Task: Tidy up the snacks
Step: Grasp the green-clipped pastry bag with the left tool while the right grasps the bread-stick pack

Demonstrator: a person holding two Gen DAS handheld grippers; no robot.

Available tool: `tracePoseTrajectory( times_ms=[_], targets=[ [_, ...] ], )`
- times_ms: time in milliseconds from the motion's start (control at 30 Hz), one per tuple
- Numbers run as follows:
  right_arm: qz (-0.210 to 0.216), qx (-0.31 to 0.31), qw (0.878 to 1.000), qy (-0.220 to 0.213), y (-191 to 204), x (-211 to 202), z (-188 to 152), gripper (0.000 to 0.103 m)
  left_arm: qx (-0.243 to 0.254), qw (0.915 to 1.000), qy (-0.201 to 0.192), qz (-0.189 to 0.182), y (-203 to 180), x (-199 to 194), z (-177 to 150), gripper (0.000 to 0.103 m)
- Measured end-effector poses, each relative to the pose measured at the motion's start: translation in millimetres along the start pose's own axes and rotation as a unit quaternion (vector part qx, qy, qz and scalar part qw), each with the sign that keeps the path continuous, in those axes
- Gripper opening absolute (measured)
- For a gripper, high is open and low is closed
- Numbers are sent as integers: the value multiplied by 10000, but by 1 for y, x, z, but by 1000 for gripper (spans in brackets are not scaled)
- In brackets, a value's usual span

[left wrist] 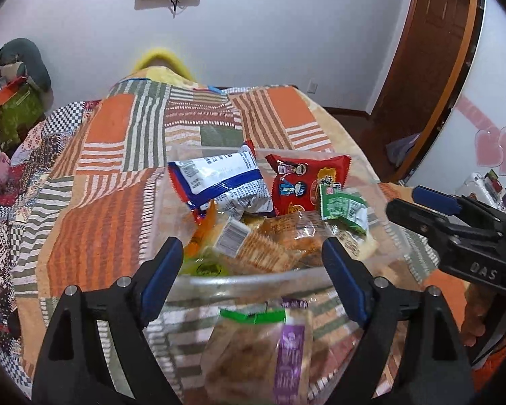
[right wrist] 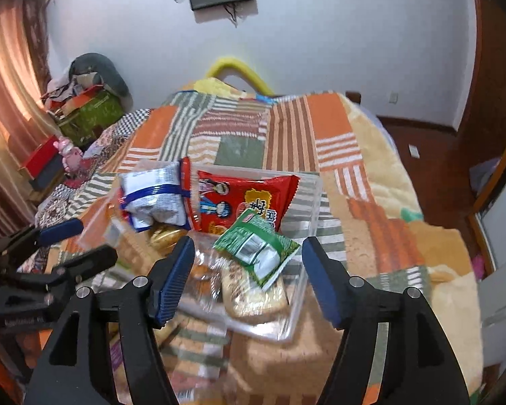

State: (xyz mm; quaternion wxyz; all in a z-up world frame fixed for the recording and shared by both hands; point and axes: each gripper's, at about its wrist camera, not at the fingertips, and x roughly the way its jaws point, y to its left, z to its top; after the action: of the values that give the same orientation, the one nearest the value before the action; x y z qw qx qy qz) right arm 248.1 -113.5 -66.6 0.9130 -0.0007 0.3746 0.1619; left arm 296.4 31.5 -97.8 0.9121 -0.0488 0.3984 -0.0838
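Observation:
A clear plastic bin [left wrist: 253,275] stands on the patchwork blanket, piled with snacks. On the pile lie a blue-and-white packet [left wrist: 219,182], a red packet [left wrist: 300,182], a small green packet [left wrist: 344,207] and cracker packs [left wrist: 270,246]. My left gripper [left wrist: 251,246] hangs open over the bin's near rim, holding nothing. A purple-labelled pack [left wrist: 263,347] shows blurred below that rim; I cannot tell whether it is inside the bin. My right gripper [right wrist: 249,246] is open over the bin [right wrist: 303,303]. The green packet [right wrist: 259,249] rests on the pile between its fingers, untouched.
The blanket [right wrist: 371,182] covers a bed whose right edge drops to a dark floor [right wrist: 431,155]. A green box [right wrist: 91,118] and clutter sit at the far left. In the right wrist view the left gripper [right wrist: 84,241] is close at the left.

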Motion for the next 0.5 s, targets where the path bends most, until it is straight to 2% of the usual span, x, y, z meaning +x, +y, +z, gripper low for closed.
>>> tracePoseTrajectory(
  times_ms=[267,500],
  targets=[
    [172,-164,9996,-150,9,-34,-27,71,161,9998,-55,111,6,-40,-29,89],
    [171,-203,9994,230,17,-33,-67,72,289,9988,212,334,14,-44,-68,90]
  ],
)
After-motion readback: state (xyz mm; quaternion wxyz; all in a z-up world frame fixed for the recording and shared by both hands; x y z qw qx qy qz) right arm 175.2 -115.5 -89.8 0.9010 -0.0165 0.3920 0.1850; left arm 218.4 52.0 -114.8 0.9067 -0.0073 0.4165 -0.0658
